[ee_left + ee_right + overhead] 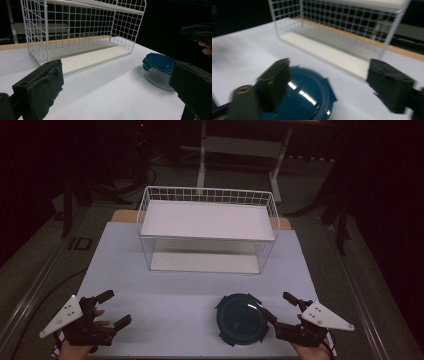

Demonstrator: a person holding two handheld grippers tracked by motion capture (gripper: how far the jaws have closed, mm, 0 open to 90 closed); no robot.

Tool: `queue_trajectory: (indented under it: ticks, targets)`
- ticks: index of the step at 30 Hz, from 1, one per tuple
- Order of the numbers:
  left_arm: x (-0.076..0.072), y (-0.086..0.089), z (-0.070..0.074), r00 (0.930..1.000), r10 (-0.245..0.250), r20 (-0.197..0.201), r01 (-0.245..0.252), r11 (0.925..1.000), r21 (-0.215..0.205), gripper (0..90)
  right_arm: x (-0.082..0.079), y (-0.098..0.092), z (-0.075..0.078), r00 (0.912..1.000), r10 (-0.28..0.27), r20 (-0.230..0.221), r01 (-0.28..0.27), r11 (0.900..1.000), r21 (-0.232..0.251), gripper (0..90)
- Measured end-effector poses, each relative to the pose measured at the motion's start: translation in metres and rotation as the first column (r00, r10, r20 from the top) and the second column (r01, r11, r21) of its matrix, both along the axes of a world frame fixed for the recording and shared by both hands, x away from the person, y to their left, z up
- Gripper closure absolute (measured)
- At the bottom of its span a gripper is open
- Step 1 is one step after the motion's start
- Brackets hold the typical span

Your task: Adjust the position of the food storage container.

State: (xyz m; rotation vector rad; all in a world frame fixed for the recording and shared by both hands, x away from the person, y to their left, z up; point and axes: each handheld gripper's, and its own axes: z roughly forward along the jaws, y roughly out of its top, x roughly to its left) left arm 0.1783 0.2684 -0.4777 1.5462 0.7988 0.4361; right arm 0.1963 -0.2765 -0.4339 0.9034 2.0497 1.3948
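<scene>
A round clear container with a dark blue clip lid [240, 319] stands near the table's front edge, right of centre. My right gripper [280, 306] is just to its right, open, with one jaw close to the lid's rim and the other farther back. In the right gripper view the lid [304, 100] lies low between the spread jaws of that gripper [332, 85], partly behind the left jaw. My left gripper [114, 309] rests open at the front left with nothing between its jaws. In its own view the left gripper [115, 95] faces the container [158, 67] across bare table.
A white wire rack [207, 227] with an upper and a lower shelf stands at the middle back of the white table [175, 290]; it appears again as the rack [82, 32] and the rack [342, 27]. The other hand and its gripper [197, 31] are at the far right.
</scene>
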Motion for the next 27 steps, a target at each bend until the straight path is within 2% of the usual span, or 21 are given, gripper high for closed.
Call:
queue_trajectory:
  ticks: [3,7,10,13,18,21,24,27]
  targets:
    - [0.001,0.000,0.000,1.0000,-0.001,-0.001,0.001,1.0000,0.001,0.0,-0.003,0.000,-0.004,0.9982,0.037,-0.048,-0.037,0.999,-0.003,35.6]
    - [0.001,-0.001,-0.001,1.0000,-0.003,-0.004,0.003,1.0000,-0.001,0.0,-0.005,-0.003,-0.012,0.9945,0.039,-0.097,-0.041,0.999,-0.023,55.5]
    - [0.002,-0.001,-0.001,1.0000,-0.006,-0.004,0.006,1.0000,0.003,0.0,-0.007,-0.004,-0.020,0.9927,0.022,-0.118,-0.031,0.997,-0.075,63.9]
    - [0.002,-0.001,-0.001,1.0000,-0.006,-0.004,0.006,1.0000,0.003,0.0,-0.006,-0.008,-0.027,0.9856,0.017,-0.168,-0.031,0.996,-0.084,70.8]
    - [0.002,-0.001,-0.001,1.0000,-0.005,-0.004,0.005,1.0000,0.006,0.0,-0.014,-0.010,-0.033,0.9738,0.063,-0.219,-0.085,0.992,-0.091,82.7]
    - [0.002,-0.002,-0.001,1.0000,-0.004,-0.002,0.004,1.0000,0.005,0.0,-0.021,-0.008,-0.039,0.9602,0.092,-0.264,-0.123,0.987,-0.101,89.7]
    - [0.002,-0.002,-0.001,1.0000,-0.003,-0.004,0.003,1.0000,0.006,0.0,-0.026,-0.006,-0.045,0.9425,0.123,-0.311,-0.161,0.982,-0.100,89.9]
    - [0.002,-0.002,-0.001,1.0000,-0.004,-0.005,0.004,1.0000,0.008,0.0,-0.031,-0.003,-0.049,0.9220,0.170,-0.348,-0.204,0.977,-0.064,90.0]
